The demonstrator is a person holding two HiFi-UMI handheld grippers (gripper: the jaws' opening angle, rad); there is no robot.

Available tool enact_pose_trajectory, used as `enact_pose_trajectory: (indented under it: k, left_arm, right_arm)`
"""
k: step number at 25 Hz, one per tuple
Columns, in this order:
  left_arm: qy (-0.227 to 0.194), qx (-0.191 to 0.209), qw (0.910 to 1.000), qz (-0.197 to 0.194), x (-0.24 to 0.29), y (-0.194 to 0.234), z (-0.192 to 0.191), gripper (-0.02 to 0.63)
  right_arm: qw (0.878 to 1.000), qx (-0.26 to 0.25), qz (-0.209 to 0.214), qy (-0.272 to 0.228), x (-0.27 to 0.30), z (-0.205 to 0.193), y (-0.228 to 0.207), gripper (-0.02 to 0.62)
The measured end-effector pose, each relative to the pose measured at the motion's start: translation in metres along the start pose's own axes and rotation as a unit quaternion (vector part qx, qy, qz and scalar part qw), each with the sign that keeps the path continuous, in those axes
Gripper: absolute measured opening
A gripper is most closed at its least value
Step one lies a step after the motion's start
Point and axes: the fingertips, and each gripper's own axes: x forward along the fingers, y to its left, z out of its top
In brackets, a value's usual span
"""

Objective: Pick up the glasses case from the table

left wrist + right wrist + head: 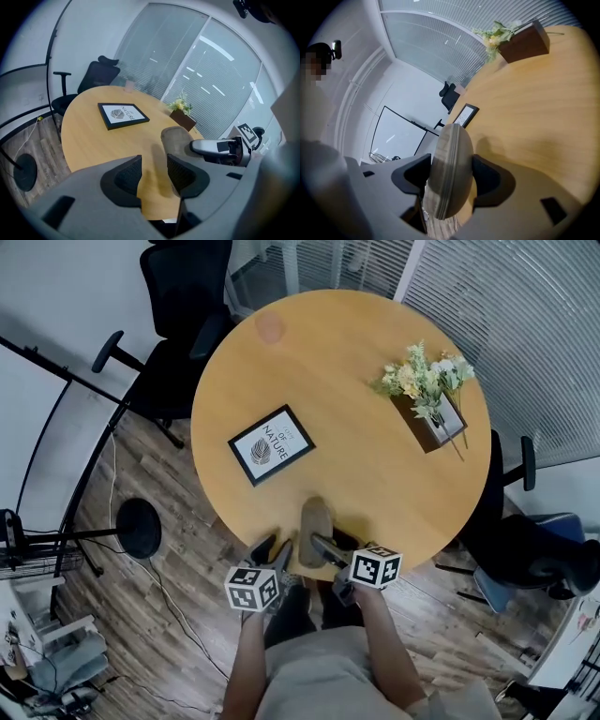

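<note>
Right gripper view: the glasses case (pixel 449 178), an oval grey-brown shell with a matte, fabric-like face and a ribbed seam along its edge, is clamped edge-up between the jaws of the right tongs (pixel 451 176). It is held at the near edge of the round, smooth wooden surface (pixel 534 117). The left tongs (pixel 153 171) are held slightly apart and empty, just beside the case.

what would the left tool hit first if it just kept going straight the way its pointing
Probably the glasses case, clamped in the right tool: it lies just right of the left tool and its open gap, so one jaw could clip it. Otherwise only bare table until the picture frame. Depth is unclear.
</note>
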Motion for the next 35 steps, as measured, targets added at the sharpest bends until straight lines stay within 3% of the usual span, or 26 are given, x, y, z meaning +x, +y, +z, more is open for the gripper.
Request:
enact_pose_trajectory:
  k: [16, 28, 30, 33, 35]
  left_arm:
    - [-0.058, 0.065, 0.9952, -0.046, -0.057, -0.040, 0.035, 0.170]
    - [-0.101, 0.103, 0.9871, -0.070, -0.105, -0.058, 0.049, 0.170]
    - [-0.107, 0.107, 0.9861, -0.069, -0.113, -0.058, 0.048, 0.137]
    - [-0.117, 0.111, 0.9845, -0.070, -0.123, -0.060, 0.046, 0.032]
    - [-0.119, 0.113, 0.9836, -0.073, -0.129, -0.060, 0.044, 0.018]
  right_arm:
    - [0.993, -0.021, -0.009, -0.114, -0.065, 0.020, 0.051, 0.275]
    - [0.984, -0.030, -0.024, -0.177, -0.100, 0.012, 0.082, 0.270]
    - [0.982, -0.027, -0.024, -0.184, -0.102, 0.008, 0.087, 0.270]
    - [0.980, -0.019, -0.023, -0.197, -0.106, 0.003, 0.092, 0.270]
    - [0.978, -0.016, -0.024, -0.205, -0.109, -0.001, 0.095, 0.269]
